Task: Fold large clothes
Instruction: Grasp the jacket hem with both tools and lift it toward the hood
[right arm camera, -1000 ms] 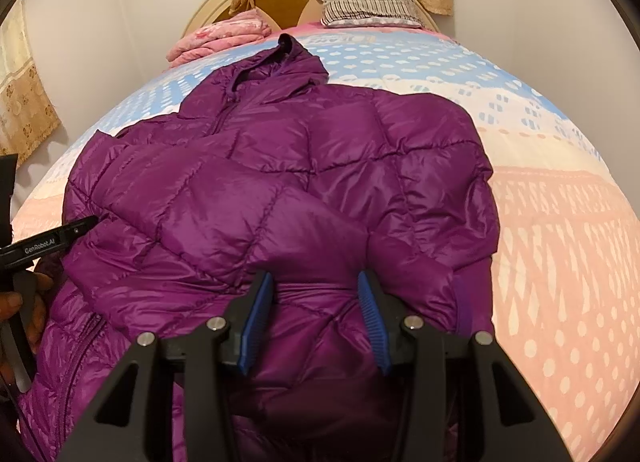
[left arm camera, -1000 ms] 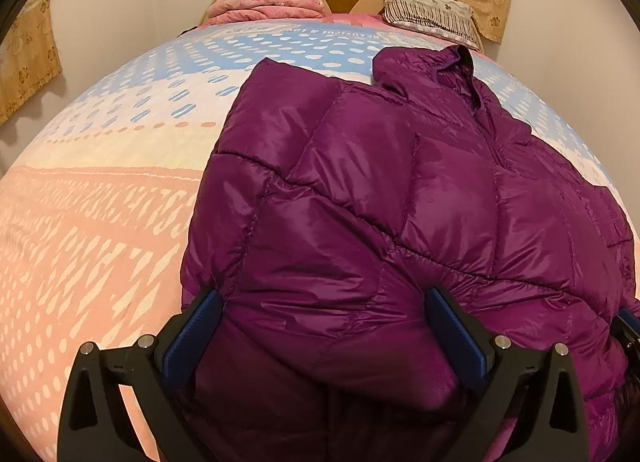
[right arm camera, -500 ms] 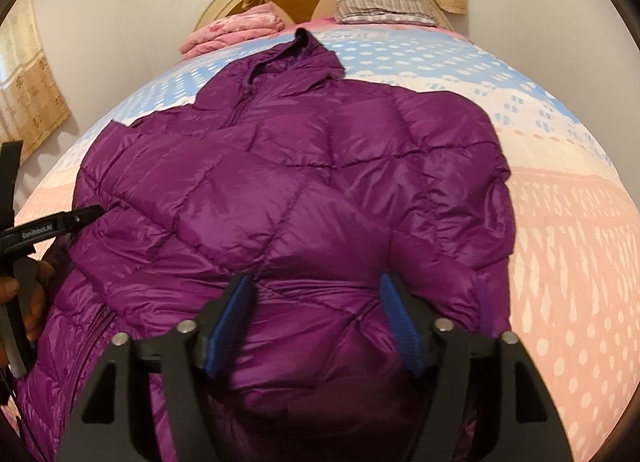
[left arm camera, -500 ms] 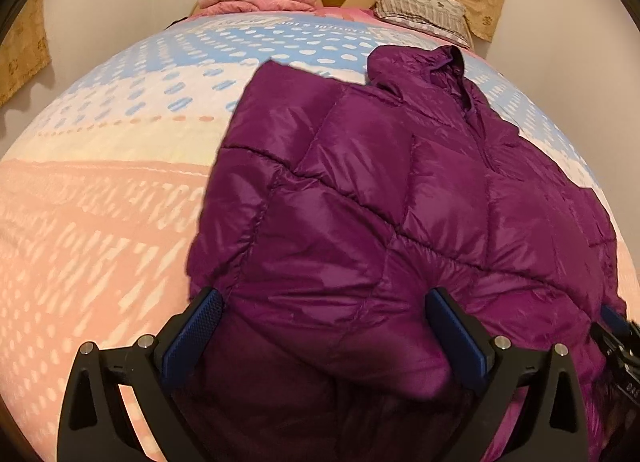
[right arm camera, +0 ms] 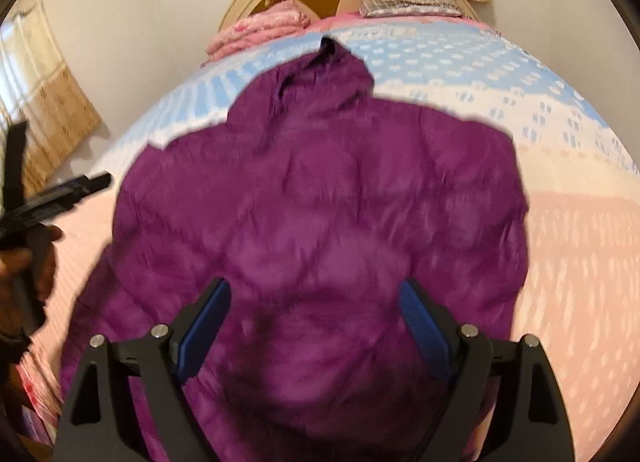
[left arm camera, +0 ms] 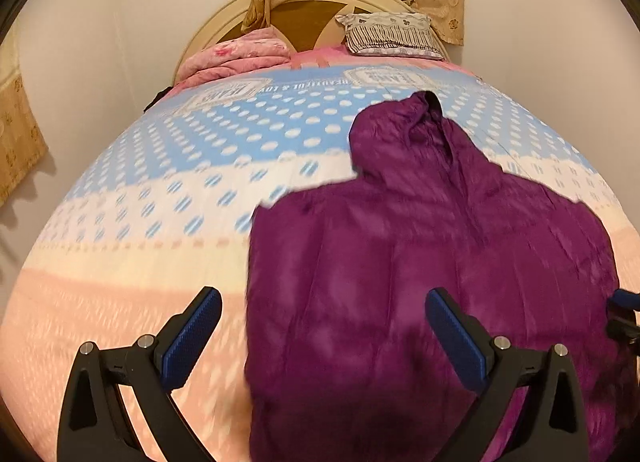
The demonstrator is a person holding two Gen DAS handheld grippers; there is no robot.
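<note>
A purple quilted puffer jacket (left arm camera: 420, 262) lies flat on the bed, hood toward the headboard, both sleeves folded in over the body; it fills the middle of the right wrist view (right arm camera: 320, 221). My left gripper (left arm camera: 320, 338) is open and empty, raised above the jacket's left edge. My right gripper (right arm camera: 316, 326) is open and empty, raised above the jacket's lower middle. The left gripper's body shows at the left edge of the right wrist view (right arm camera: 52, 197). Both views are motion-blurred.
The bed (left arm camera: 140, 221) has a pink, cream and blue dotted cover. A folded pink blanket (left arm camera: 236, 57) and a striped pillow (left arm camera: 392, 35) lie by the round headboard. Curtains hang behind and at the left wall (right arm camera: 44, 121).
Both grippers have lifted up and back from the jacket. The right jaws have opened wider and let go of the fabric. The jacket now lies lower in both views.
</note>
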